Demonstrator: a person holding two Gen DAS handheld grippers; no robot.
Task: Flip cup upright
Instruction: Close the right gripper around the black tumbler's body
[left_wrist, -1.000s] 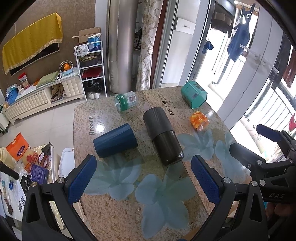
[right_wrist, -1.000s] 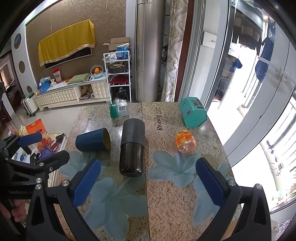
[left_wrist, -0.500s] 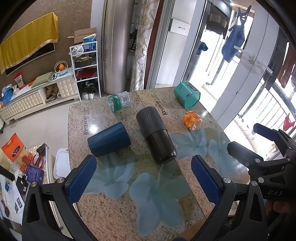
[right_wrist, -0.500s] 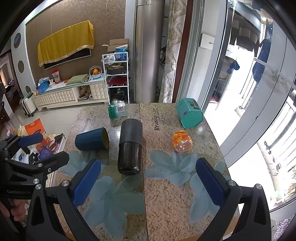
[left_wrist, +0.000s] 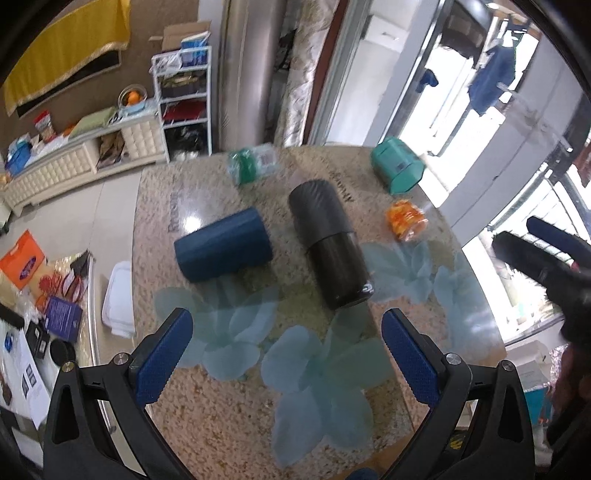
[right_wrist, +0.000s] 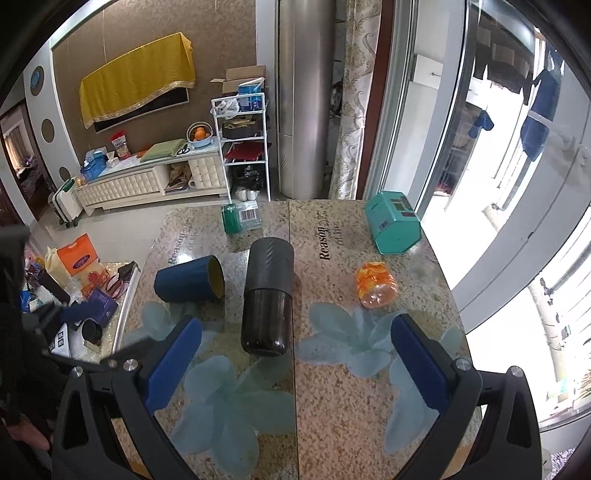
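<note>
On table (right_wrist: 332, 369), dark-blue cup (right_wrist: 188, 282) sideways, yellow-lined mouth rightward.

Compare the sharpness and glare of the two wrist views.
Left wrist view: motion-blurred, blue cup and black flask soft-edged, glare spot on the table. Right wrist view: sharp, table lettering readable, windows blown out white.

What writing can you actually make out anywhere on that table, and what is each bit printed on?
"Reason" with "of life" under it: printed on the table top, right of its seam; the small line between is unreadable.
"Reason": again near the left edge, partly cut off by the blue cup.
Barcode labels on the green-capped jar and the teal box: too small to read.
</note>
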